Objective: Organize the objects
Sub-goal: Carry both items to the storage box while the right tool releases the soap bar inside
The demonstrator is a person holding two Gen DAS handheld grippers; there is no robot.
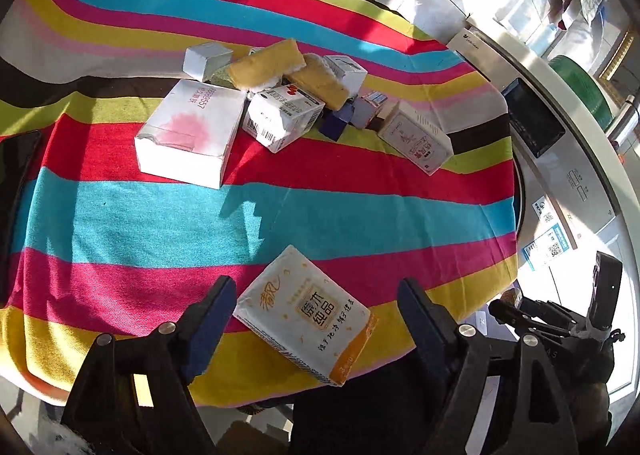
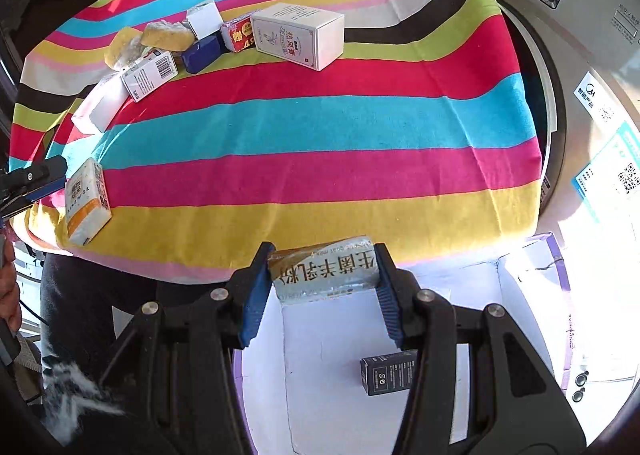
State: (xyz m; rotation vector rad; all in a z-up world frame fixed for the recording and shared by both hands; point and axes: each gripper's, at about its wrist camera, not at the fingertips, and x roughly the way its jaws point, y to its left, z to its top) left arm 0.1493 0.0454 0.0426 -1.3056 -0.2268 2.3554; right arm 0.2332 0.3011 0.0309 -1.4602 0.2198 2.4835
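Observation:
A white and orange tissue pack [image 1: 304,319] lies on the striped cloth [image 1: 160,223] near its front edge. My left gripper [image 1: 318,321] stands open around it, both pads clear of its sides. The pack [image 2: 86,203] also shows at the left of the right wrist view, beside a left finger [image 2: 44,175]. My right gripper [image 2: 322,275] is shut on a silver packet [image 2: 324,269] with Chinese print. It holds the packet over a white open box [image 2: 340,335] with a purple rim, below the cloth's edge. A small black box [image 2: 386,375] lies inside.
A pile sits at the cloth's far side: a large white box [image 1: 188,131], a barcode box [image 1: 280,115], yellow sponges [image 1: 264,65], a blue box [image 1: 340,121] and a printed white box [image 2: 298,35]. A washing machine [image 1: 560,175] stands to the right.

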